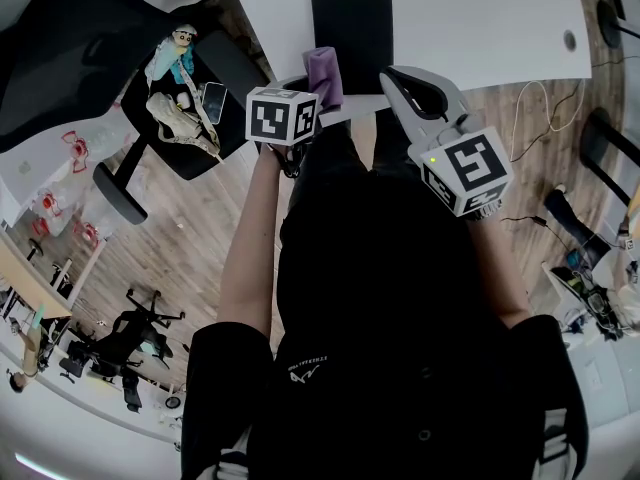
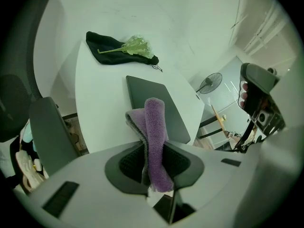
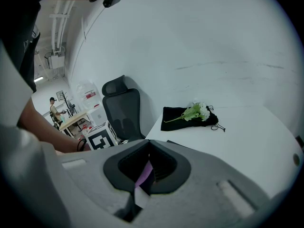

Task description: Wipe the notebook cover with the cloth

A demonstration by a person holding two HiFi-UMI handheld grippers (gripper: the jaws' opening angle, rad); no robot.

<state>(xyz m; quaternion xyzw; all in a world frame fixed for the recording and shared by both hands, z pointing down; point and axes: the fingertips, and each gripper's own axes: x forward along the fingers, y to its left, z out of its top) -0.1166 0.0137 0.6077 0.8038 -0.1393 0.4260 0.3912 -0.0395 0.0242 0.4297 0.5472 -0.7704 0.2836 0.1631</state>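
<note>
You are pinching the purple cloth (image 2: 154,127) in the left gripper (image 2: 153,167), low in the centre of the left gripper view. It is standing out over the near edge of the desk (image 2: 102,113) and seems not yet on the dark notebook (image 2: 147,94), which is lying flat just behind it. The right gripper (image 3: 147,170) is keeping its jaws pressed together, with only a thin purple sliver in the slit, and it is not steadying the notebook. So I am judging that the thin cover may be sliding on the smooth white desk while you are rubbing, or the folded cloth may be slipping out. The cloth is looking soft, thick and fuzzy. The notebook is looking flat, rectangular and matte.
</note>
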